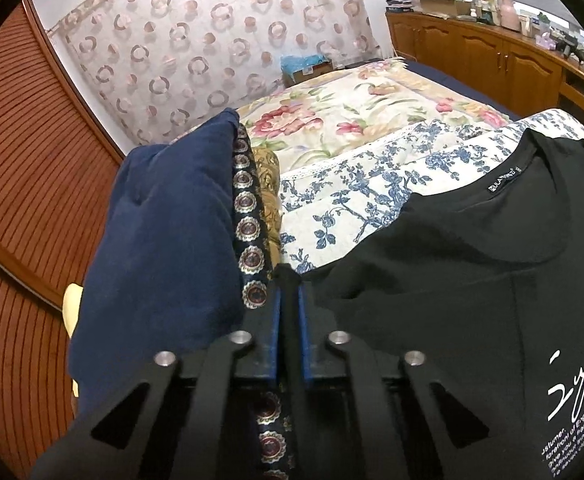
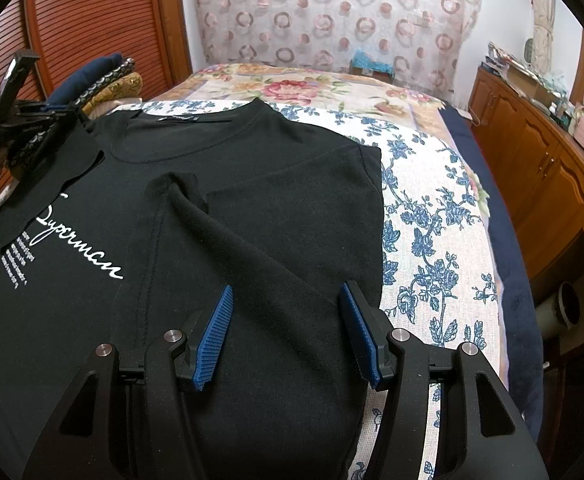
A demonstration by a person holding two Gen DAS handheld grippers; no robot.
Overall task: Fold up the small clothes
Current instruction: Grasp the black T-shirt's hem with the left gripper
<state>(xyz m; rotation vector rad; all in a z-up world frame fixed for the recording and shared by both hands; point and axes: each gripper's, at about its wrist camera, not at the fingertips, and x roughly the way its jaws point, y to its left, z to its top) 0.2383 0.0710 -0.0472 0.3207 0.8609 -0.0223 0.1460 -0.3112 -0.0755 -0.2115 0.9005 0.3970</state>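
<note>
A black T-shirt (image 1: 452,300) (image 2: 252,160) with white script print lies front up on the blue-flowered bedspread (image 2: 432,220). Its right side is folded in, and that sleeve lies across the chest. My left gripper (image 1: 290,276) is shut on the shirt's left sleeve edge, with black cloth pinched between the blue pads. In the right wrist view the left gripper (image 2: 52,116) sits at the far left, lifting that sleeve a little. My right gripper (image 2: 286,288) stands open just over the folded right side, nothing between its fingers.
A pile of folded clothes (image 1: 164,240) (image 2: 92,68), navy on top, sits left of the shirt by the louvred wooden door (image 1: 20,160). A wooden cabinet (image 2: 552,184) runs along the bed's right side. A cardboard box (image 1: 306,68) stands at the far end.
</note>
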